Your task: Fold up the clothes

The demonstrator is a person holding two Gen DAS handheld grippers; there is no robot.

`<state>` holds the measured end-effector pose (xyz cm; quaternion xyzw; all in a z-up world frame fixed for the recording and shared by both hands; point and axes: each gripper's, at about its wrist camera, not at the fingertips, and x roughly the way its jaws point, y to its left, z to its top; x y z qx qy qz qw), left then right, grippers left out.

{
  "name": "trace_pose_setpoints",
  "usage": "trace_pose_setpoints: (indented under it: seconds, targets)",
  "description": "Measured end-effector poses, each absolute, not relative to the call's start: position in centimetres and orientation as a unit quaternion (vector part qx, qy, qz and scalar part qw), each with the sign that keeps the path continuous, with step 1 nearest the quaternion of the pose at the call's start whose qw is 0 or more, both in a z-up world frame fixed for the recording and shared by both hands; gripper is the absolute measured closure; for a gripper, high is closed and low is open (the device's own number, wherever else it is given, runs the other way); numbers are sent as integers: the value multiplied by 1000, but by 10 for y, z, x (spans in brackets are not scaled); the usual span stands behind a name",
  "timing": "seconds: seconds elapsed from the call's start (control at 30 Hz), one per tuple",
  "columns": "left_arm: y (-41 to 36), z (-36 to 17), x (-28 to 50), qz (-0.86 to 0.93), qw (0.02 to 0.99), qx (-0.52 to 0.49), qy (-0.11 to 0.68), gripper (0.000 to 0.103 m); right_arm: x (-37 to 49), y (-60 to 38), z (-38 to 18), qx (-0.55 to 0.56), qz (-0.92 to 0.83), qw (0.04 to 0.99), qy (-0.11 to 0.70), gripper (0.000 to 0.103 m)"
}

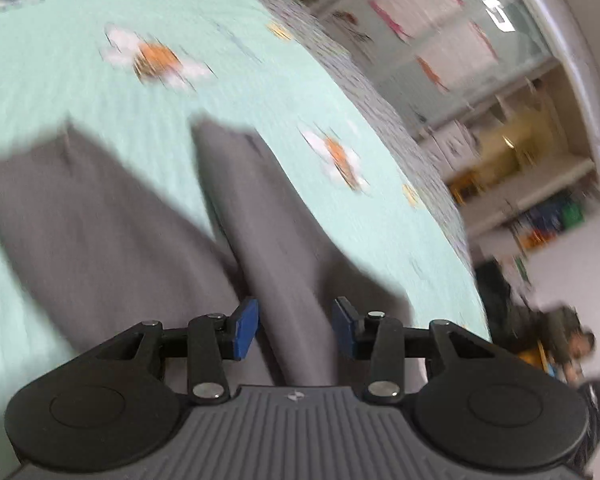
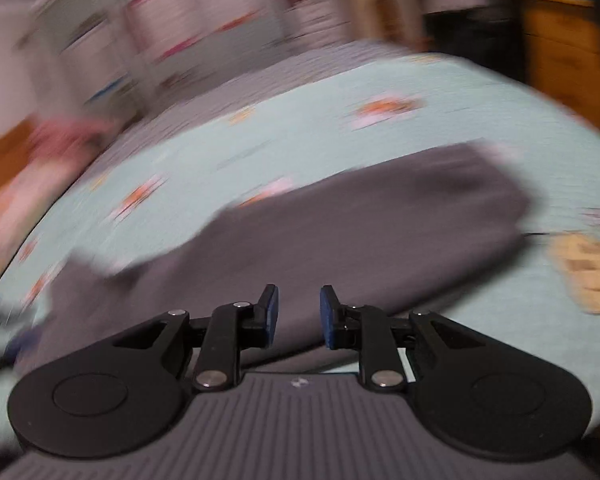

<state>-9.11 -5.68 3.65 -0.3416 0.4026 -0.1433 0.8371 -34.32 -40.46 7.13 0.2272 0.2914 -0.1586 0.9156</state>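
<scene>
Grey trousers [image 1: 112, 216] spread on the bed [image 1: 80, 88], legs toward its far edge.
Left claw [image 1: 295, 328] and right claw [image 2: 299, 317] both part-open, empty; regrip the fabric squarely, lift evenly.

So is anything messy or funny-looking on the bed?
A little. The grey trousers lie on the mint bedspread with their two legs splayed apart, not yet folded. Both views are blurred, so finer creases cannot be told. Nothing looks spilled or torn.
</scene>
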Motion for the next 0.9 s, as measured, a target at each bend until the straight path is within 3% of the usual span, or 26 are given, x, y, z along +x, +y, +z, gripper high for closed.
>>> trace_pose_setpoints:
  seconds: [0.2,0.5,0.57,0.6,0.63,0.73,0.9]
  targets:
    - [6,21,-12,-84,822,-367,428,54,-304,-371,59,230,-110,907,337,79]
    - [11,0,36,-111,808,-383,434,47,-294,-366,58,215,-136,895,368,78]
    - [5,1,38,-110,818,-363,434,58,-291,-365,56,213,-142,893,370,78]
    - [1,2,38,-105,824,-347,435,89,-289,-364,55,212,-144,893,371,78]
    - [0,2,37,-106,825,-344,435,98,-288,-362,54,211,-146,892,372,78]
    - [-1,6,30,-109,830,-341,427,99,-287,-356,51,199,-144,894,374,78]
    - [21,66,-12,-120,847,-333,397,99,-293,-353,54,191,-148,899,365,78]
